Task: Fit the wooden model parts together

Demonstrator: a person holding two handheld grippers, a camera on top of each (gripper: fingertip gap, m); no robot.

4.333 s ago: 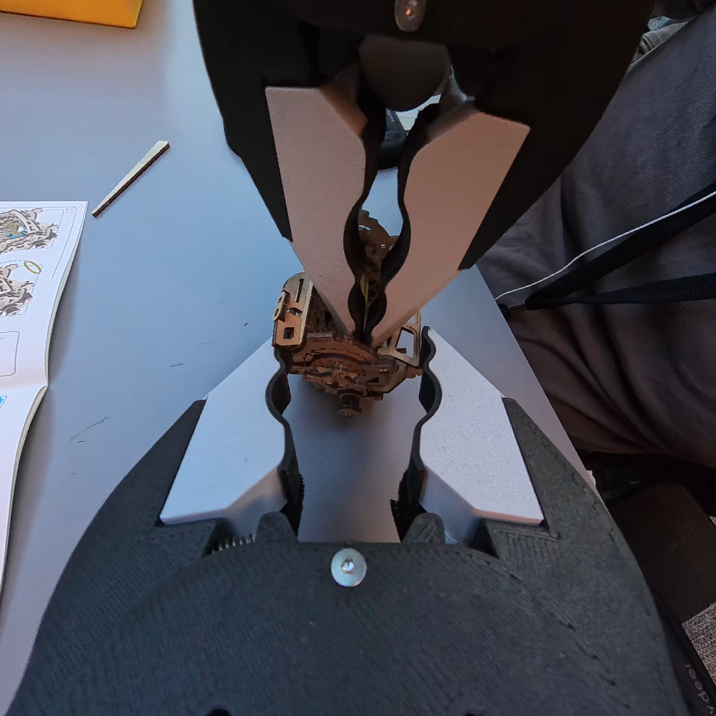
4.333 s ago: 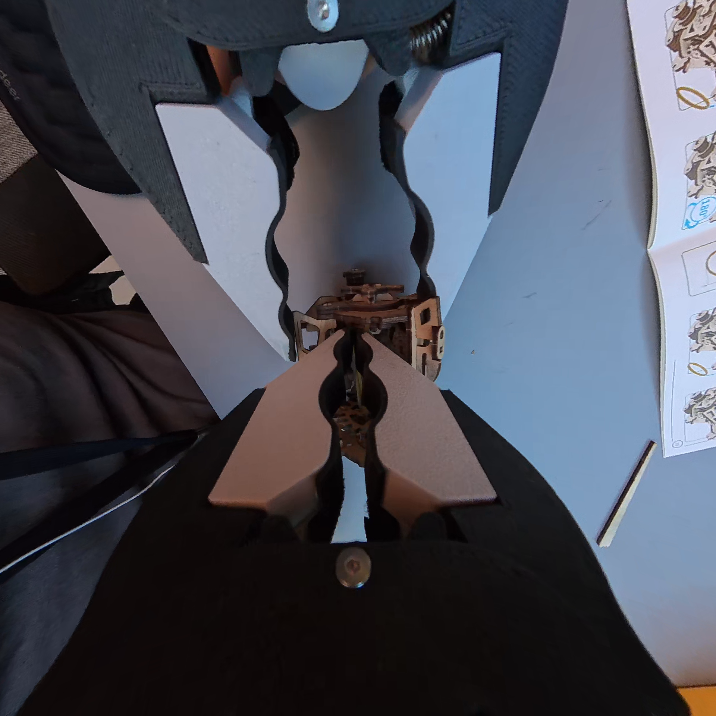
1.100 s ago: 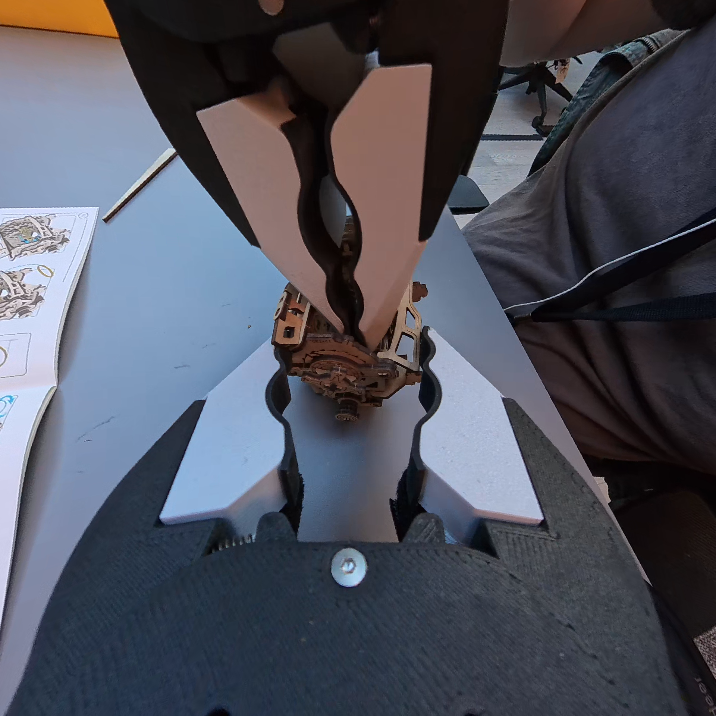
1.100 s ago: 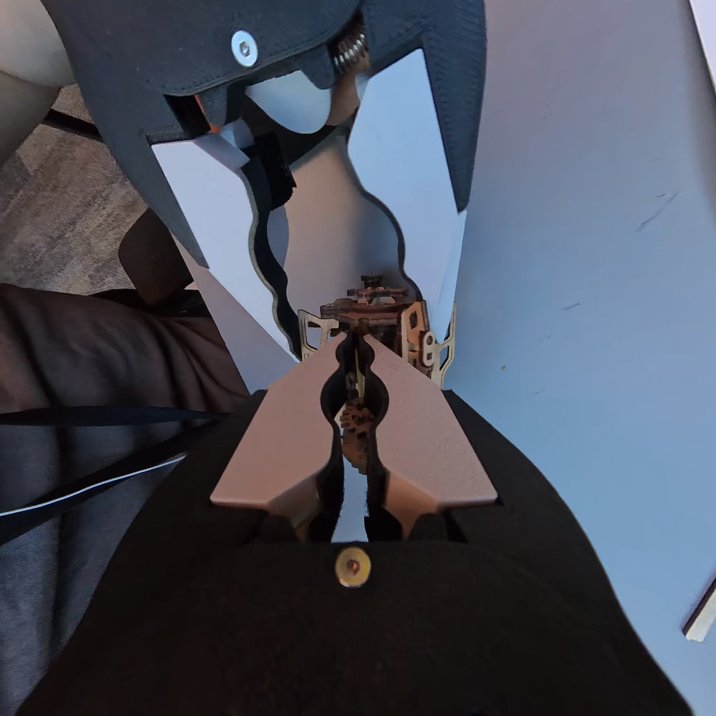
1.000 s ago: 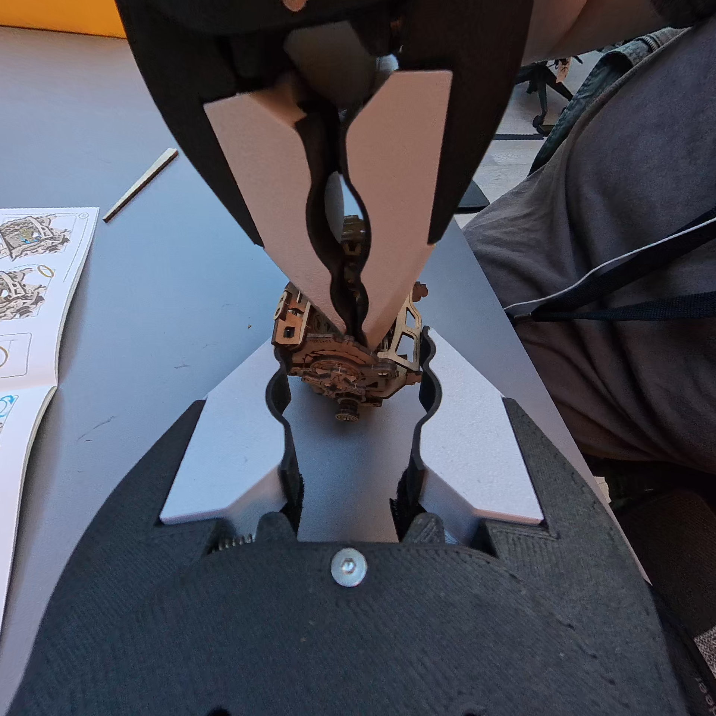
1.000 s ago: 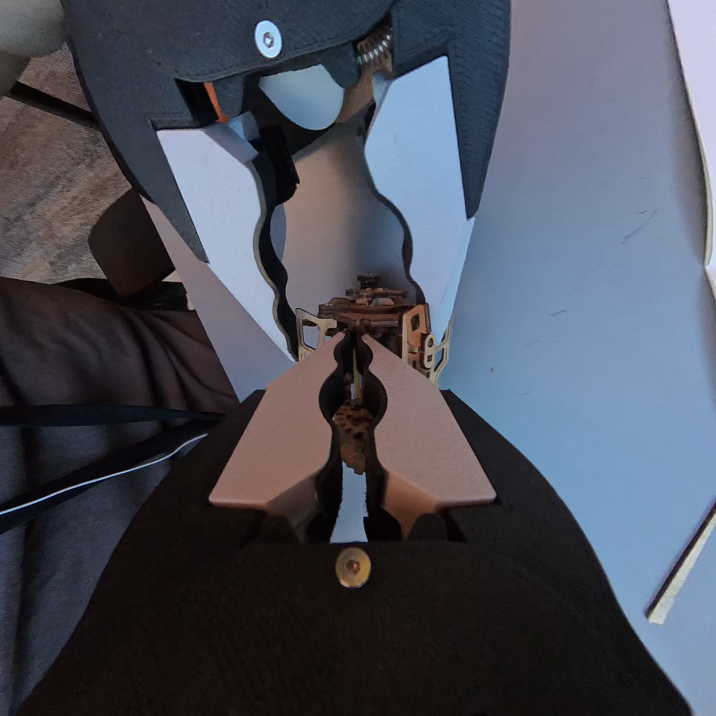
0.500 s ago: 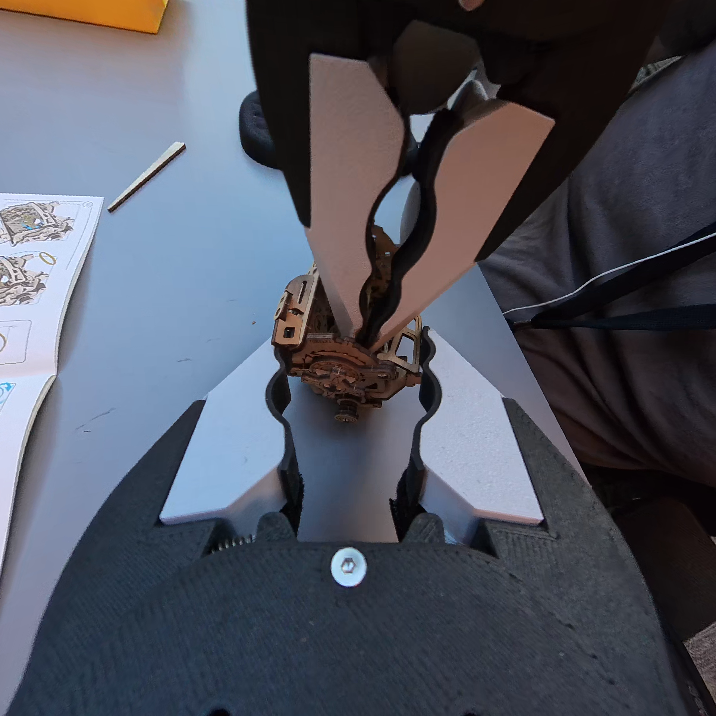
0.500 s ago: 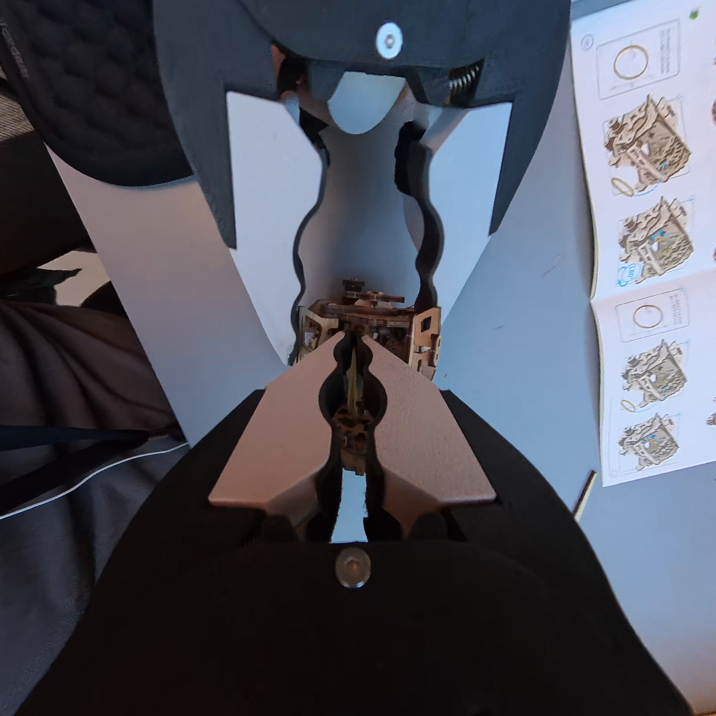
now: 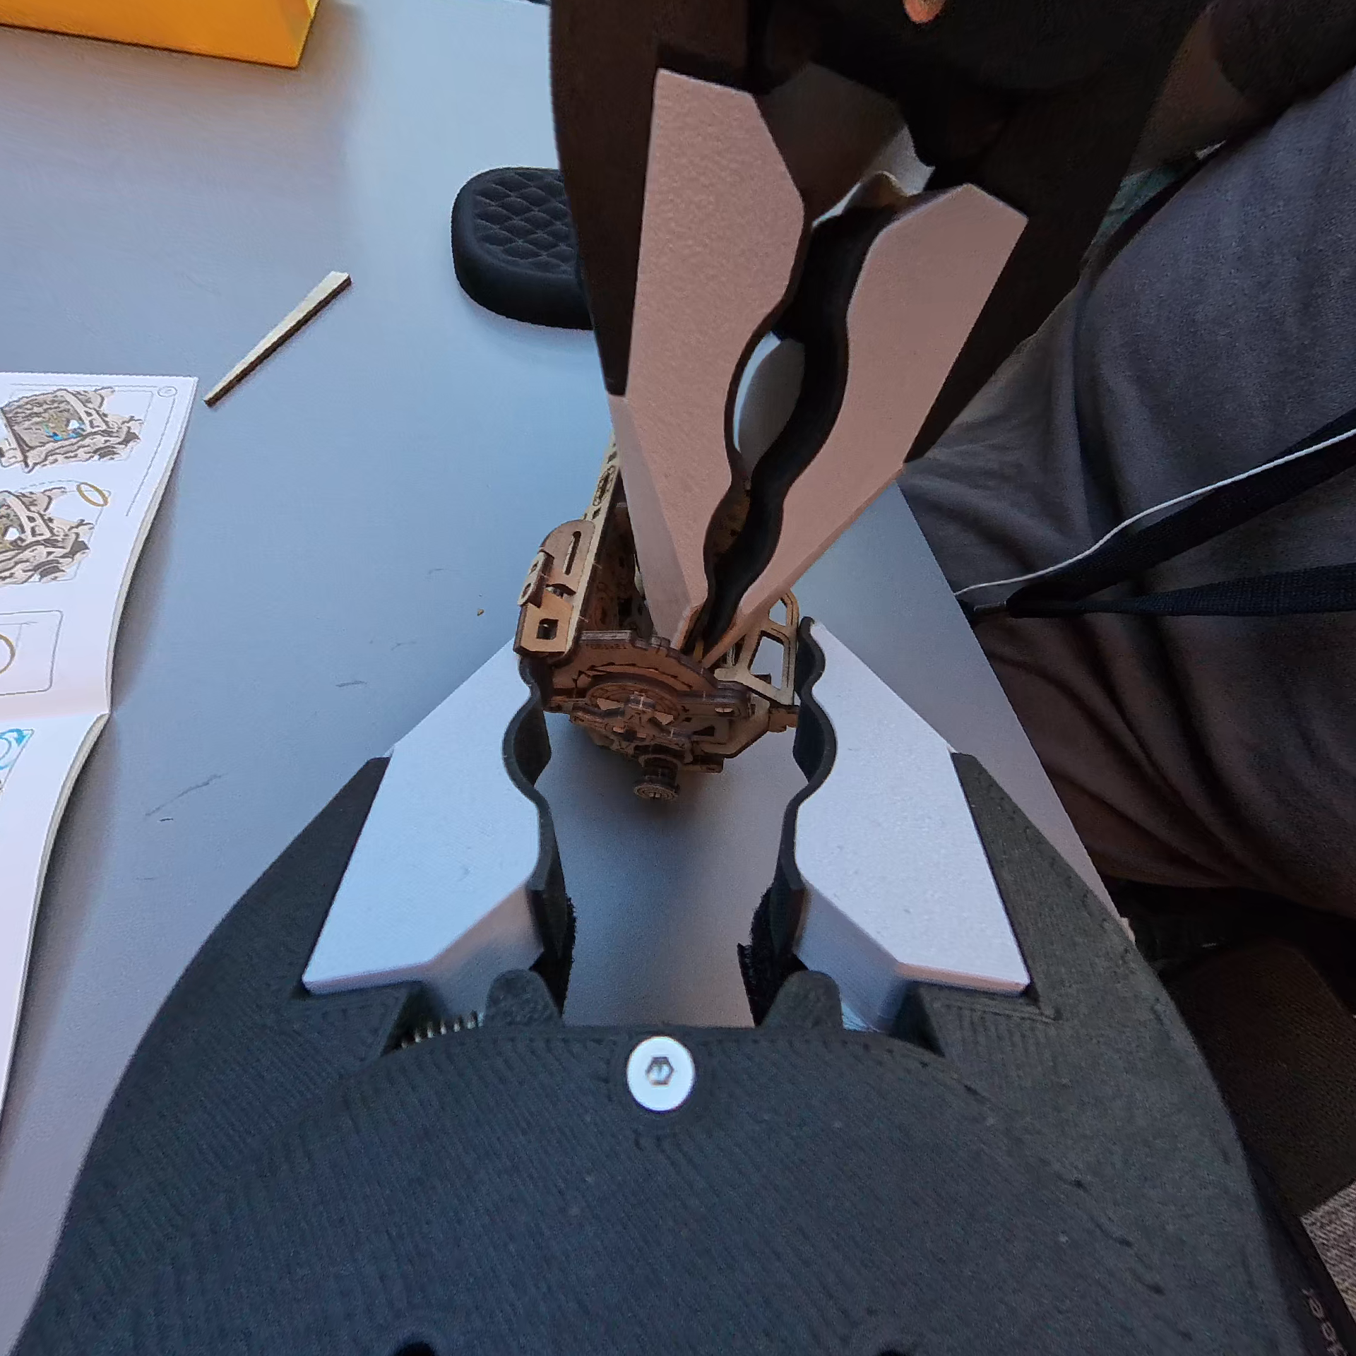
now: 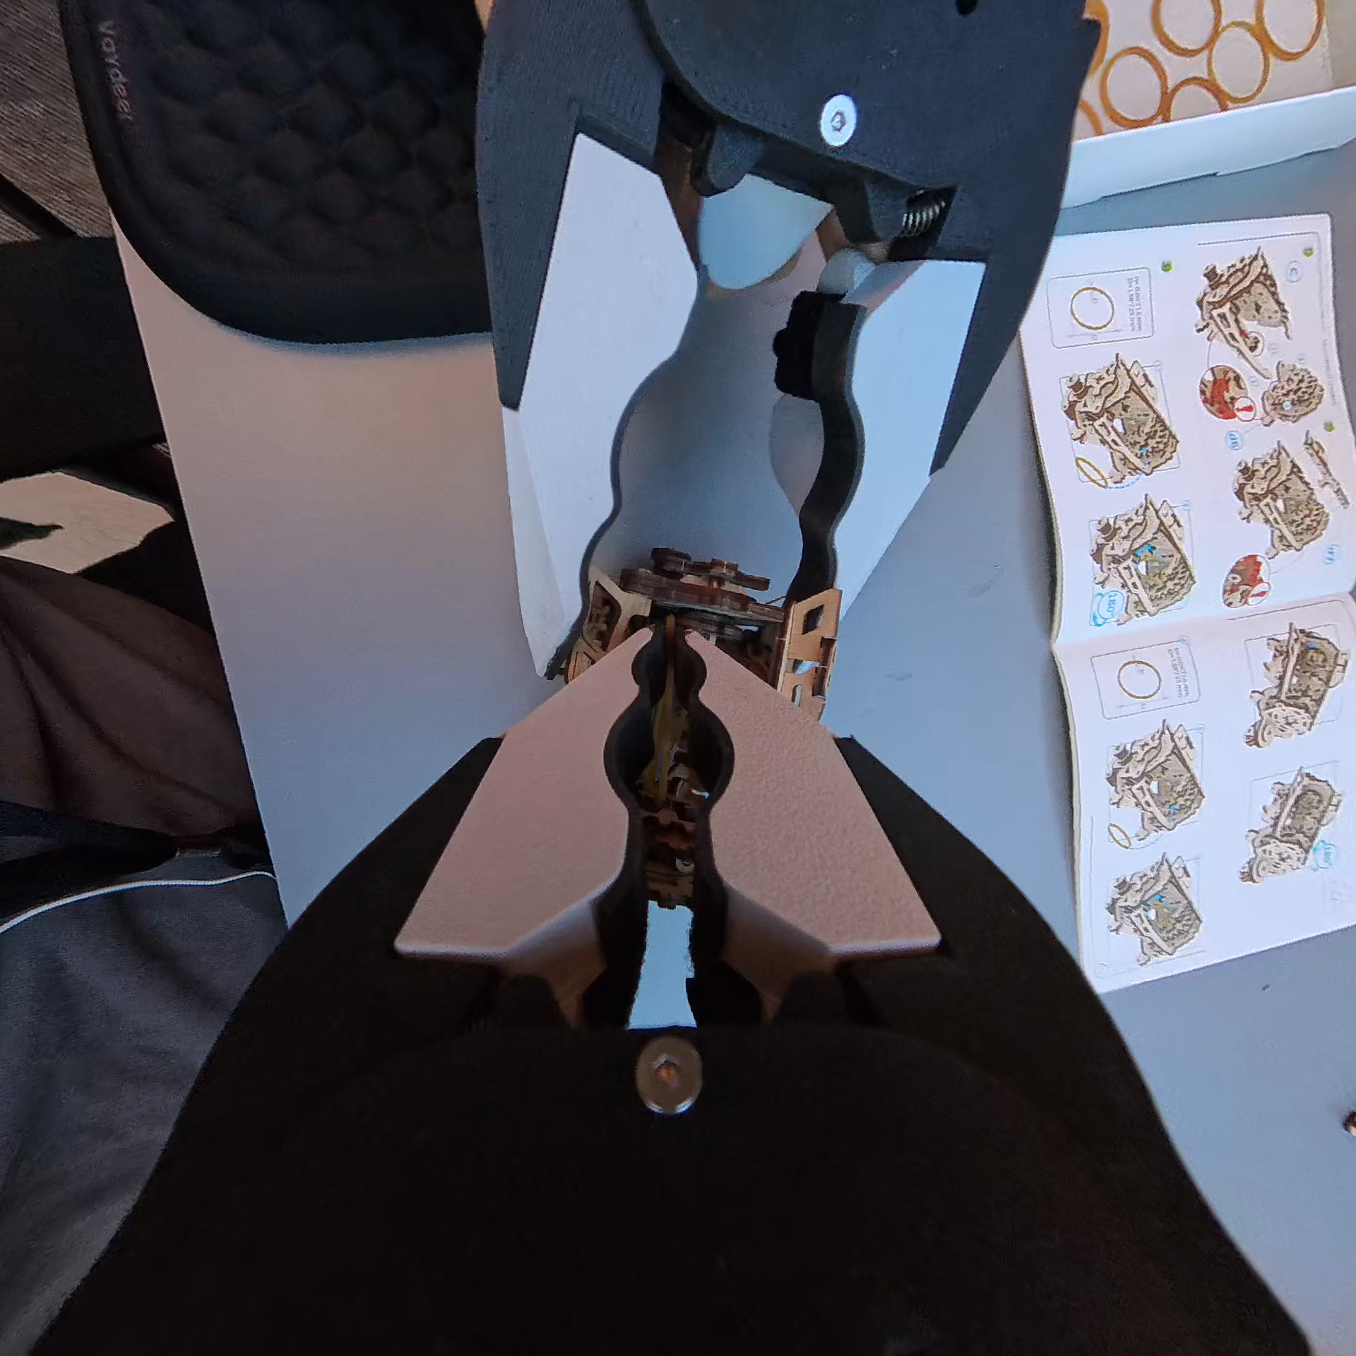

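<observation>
A small brown wooden gear model [image 9: 646,704] is held just above the grey table [image 9: 352,558], near its right-hand edge. My left gripper [image 9: 664,660] is shut on the model, one fingertip on each side of it. My right gripper [image 9: 697,638] reaches in from above and is shut on a thin wooden piece at the model's top. In the right wrist view the right gripper [image 10: 669,638] pinches that thin piece [image 10: 669,682] edge-on, with the model [image 10: 704,587] just beyond it and the left gripper [image 10: 697,609] straddling it from the far side.
An open instruction booklet [image 9: 66,550] lies to the left, also in the right wrist view [image 10: 1203,587]. A loose wooden stick [image 9: 279,337] and a yellow box [image 9: 169,29] lie farther back. A box of rubber rings [image 10: 1203,66] stands beyond the booklet. A black padded armrest [image 9: 514,242] and a person's lap [image 9: 1174,587] border the table edge. The tips of both grippers are at nearly the same place.
My right gripper has swung from straight opposite to leaning in from the upper right, still shut. The model has turned a little with it, showing more of its left side. The left grip is unchanged.
</observation>
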